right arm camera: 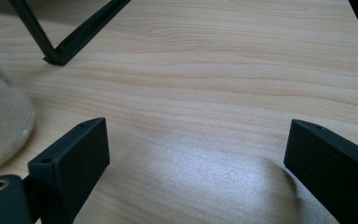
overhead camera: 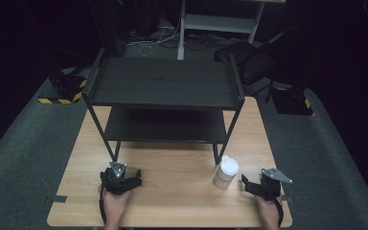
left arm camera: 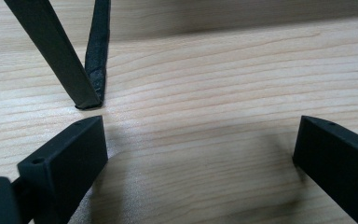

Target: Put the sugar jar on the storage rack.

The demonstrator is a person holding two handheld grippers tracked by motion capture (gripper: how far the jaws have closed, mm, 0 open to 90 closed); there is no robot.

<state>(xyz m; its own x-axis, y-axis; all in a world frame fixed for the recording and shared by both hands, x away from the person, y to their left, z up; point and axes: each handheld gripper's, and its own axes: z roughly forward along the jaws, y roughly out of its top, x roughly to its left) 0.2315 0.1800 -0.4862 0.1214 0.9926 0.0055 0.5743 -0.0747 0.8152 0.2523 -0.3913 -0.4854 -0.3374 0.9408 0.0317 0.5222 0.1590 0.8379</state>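
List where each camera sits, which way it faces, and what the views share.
High view: above the person's side, looking forward and down on the table, black shelf rack and white cup; both hands hold a left claw and right claw.
Left gripper view: on the left claw, jaws wide, facing a rack foot.
Right gripper view: on the right claw, jaws wide, cup at left.
Shared: wooden tabletop, rack legs.

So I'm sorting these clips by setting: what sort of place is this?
Probably a lab or test room: a wooden table on grey carpet, yellow-and-black striped weights on the floor, loose cables behind a black two-tier shelf.
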